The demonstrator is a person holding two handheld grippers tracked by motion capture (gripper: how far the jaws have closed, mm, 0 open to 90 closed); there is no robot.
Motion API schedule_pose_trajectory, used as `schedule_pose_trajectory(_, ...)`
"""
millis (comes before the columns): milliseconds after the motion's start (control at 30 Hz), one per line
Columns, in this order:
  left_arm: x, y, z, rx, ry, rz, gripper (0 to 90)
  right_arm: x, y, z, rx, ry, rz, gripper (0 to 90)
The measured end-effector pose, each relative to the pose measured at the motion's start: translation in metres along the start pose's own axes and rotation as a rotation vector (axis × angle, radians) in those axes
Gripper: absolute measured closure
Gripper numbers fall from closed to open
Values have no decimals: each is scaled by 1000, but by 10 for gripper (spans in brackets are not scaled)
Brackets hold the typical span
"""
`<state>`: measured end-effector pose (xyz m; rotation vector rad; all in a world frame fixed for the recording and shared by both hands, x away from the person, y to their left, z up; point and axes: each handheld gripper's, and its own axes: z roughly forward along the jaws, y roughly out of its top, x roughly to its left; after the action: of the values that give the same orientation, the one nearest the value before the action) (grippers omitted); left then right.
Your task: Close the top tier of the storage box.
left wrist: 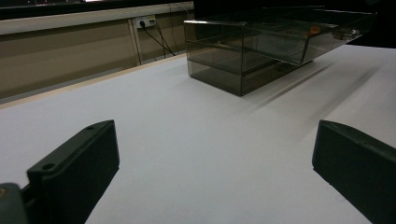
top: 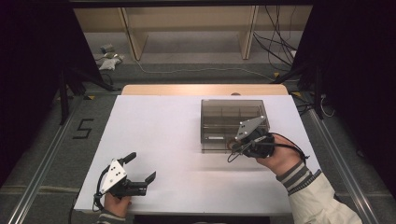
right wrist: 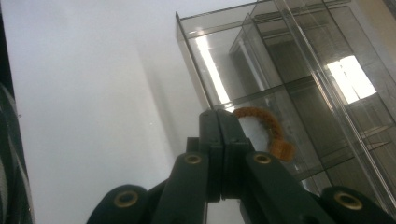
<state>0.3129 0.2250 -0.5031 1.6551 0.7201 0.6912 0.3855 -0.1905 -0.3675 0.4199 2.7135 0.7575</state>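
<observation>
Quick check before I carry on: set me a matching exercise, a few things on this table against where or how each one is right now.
Things:
1. left gripper
2. right gripper
3. smoky clear drawer box
4. orange ring

States:
A. lies in the pulled-out drawer, just past the closed jaws
B. jaws wide apart, holding nothing, at the near left of the white table
C. jaws pressed together, at the drawer's front
D. stands on the far right part of the table, one drawer drawn out

Pairs: 1-B, 2-C, 3-D, 4-A
</observation>
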Motion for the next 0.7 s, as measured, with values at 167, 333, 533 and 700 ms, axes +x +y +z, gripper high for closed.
schedule_pose_trajectory(167,0,0,0,-1,1,-2,6,1,-3,-1,5,5,-16,900)
schedule_pose_trajectory(333,0,0,0,0,0,-1,6,0,-7,3,36,4,-23,899)
schedule_pose_trajectory(533,0,0,0,0,1,-1,6,0,-14,8,90,7,-18,899)
schedule_pose_trajectory(700,0,0,0,-1,2,-1,6,-1,-18,11,111,12,-9,896)
